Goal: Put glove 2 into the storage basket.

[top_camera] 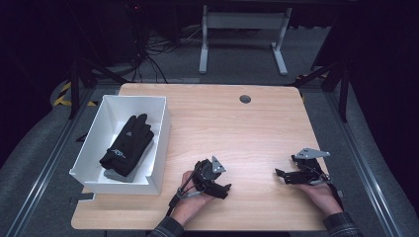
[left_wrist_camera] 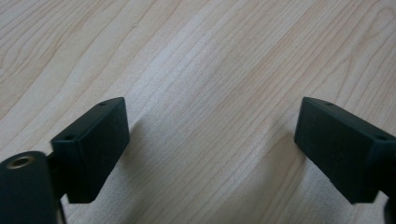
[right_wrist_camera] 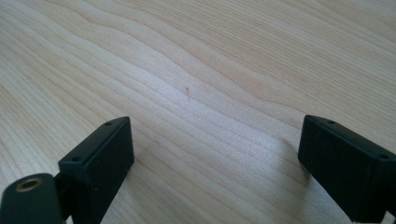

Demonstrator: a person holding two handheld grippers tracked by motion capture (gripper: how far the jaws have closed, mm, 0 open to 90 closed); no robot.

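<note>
Both grippers rest low on the bare wooden desk, near its edge closest to the person, with nothing between their fingers. The left gripper sits at about 6 o'clock on the desk top in the high view, held by the left hand, and its fingers stand wide apart over plain wood grain in the left gripper view. The right gripper lies at about 4 o'clock, held by the right hand, its fingers likewise spread wide and holding nothing, with only wood showing between them in the right gripper view. A white box stands at about 9 o'clock on the desk, just beside the left gripper at its 10 o'clock. Inside the box lies a black glove, fingers pointing toward the far wall, resting on something grey; it is well apart from both grippers.
</note>
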